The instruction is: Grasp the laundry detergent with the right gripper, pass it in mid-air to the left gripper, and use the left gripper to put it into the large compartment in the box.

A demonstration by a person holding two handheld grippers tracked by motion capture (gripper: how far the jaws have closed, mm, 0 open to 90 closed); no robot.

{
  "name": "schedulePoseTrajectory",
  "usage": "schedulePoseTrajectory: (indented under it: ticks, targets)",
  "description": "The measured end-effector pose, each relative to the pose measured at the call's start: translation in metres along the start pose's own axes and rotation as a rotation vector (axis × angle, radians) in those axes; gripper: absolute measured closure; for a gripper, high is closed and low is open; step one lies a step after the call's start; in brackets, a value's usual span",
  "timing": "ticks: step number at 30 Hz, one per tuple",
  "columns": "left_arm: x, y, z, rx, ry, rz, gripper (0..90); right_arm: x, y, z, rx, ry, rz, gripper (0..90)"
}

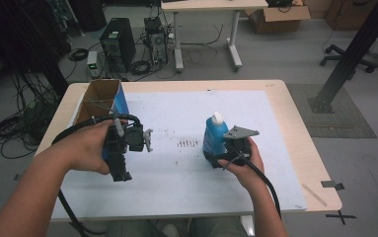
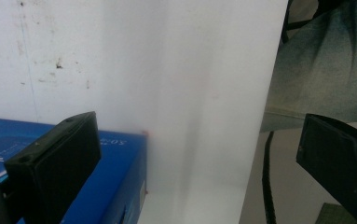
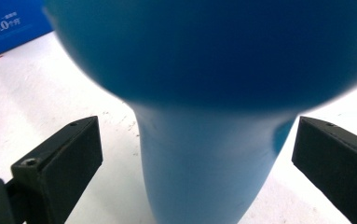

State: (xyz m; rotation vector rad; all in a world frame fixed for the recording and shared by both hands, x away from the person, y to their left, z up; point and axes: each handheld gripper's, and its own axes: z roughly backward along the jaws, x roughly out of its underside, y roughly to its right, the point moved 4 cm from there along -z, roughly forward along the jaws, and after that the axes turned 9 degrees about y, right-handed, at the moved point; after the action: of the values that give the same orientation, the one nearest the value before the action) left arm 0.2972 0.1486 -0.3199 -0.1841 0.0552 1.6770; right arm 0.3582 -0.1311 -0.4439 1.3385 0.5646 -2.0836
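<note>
Tabletop [image 1: 285, 148]: white sheet, cables on grey floor beyond. Right gripper [image 1: 228, 155]: jaws wide, straddling blue bottle [image 1: 214, 134]. Left gripper [image 1: 122, 148]: jaws wide, empty, beside blue box [image 1: 120, 101].

A white sheet [image 1: 186, 123] covers most of the wooden table [image 1: 295, 128], leaving bare wood along the right edge. On the floor beyond the far edge stand 2 computer towers [image 1: 118, 43] among tangled cables [image 1: 14, 131], near a white desk [image 1: 211, 6].
</note>
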Motion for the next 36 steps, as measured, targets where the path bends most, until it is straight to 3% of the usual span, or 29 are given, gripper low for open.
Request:
schedulePoseTrajectory:
  ticks: [16,29,36]
  targets:
    - [0.003,0.002,0.001,-0.004,-0.004,-0.005,0.2,0.01,0.004,-0.005,0.113,0.125,-0.057,1.0]
    - [0.006,0.003,0.002,-0.007,-0.003,-0.001,0.2,0.013,0.001,-0.011,0.137,0.173,-0.079,1.4]
    - [0.007,0.002,0.002,-0.01,0.002,-0.001,0.2,0.013,-0.001,-0.013,0.156,0.186,-0.062,7.2]
